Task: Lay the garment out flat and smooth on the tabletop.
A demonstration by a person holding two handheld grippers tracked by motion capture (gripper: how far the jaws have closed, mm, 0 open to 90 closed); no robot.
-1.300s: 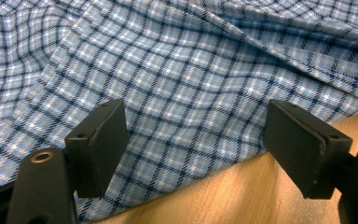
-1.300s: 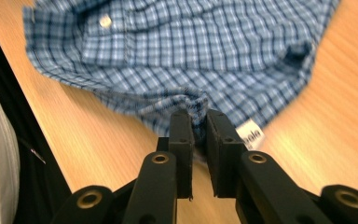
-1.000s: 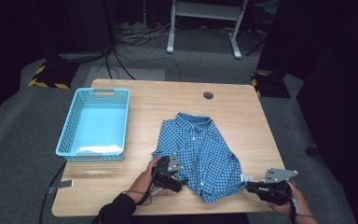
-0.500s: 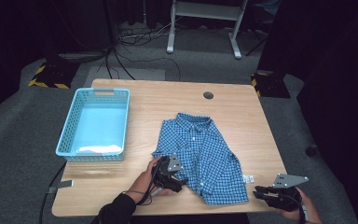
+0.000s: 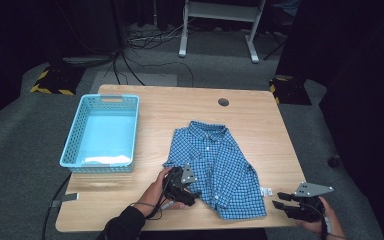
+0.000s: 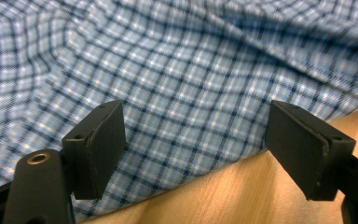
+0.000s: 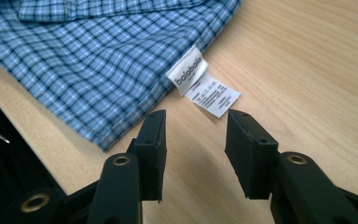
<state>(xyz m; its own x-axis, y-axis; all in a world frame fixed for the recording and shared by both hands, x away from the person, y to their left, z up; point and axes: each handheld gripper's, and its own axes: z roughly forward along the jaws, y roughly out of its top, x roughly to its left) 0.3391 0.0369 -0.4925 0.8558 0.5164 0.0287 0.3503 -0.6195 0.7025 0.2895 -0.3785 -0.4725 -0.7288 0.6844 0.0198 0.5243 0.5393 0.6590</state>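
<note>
1. Blue checked shirt (image 5: 215, 167) lies folded on the wooden table (image 5: 275, 130), beside the basket (image 5: 102, 132).
2. Left gripper (image 5: 192, 192) open over its edge.
3. Right gripper (image 5: 280, 199), just opening, holds nothing.
4. Basket not yet filled.

Quick count of what's on the table (image 5: 180, 107): one blue checked shirt (image 5: 220, 165), one light blue plastic basket (image 5: 75, 135), and two white labels (image 7: 200, 86) sticking out of the shirt's hem. Then two black grippers, a left gripper (image 5: 192, 196) and a right gripper (image 5: 278, 199), one in each hand.
</note>
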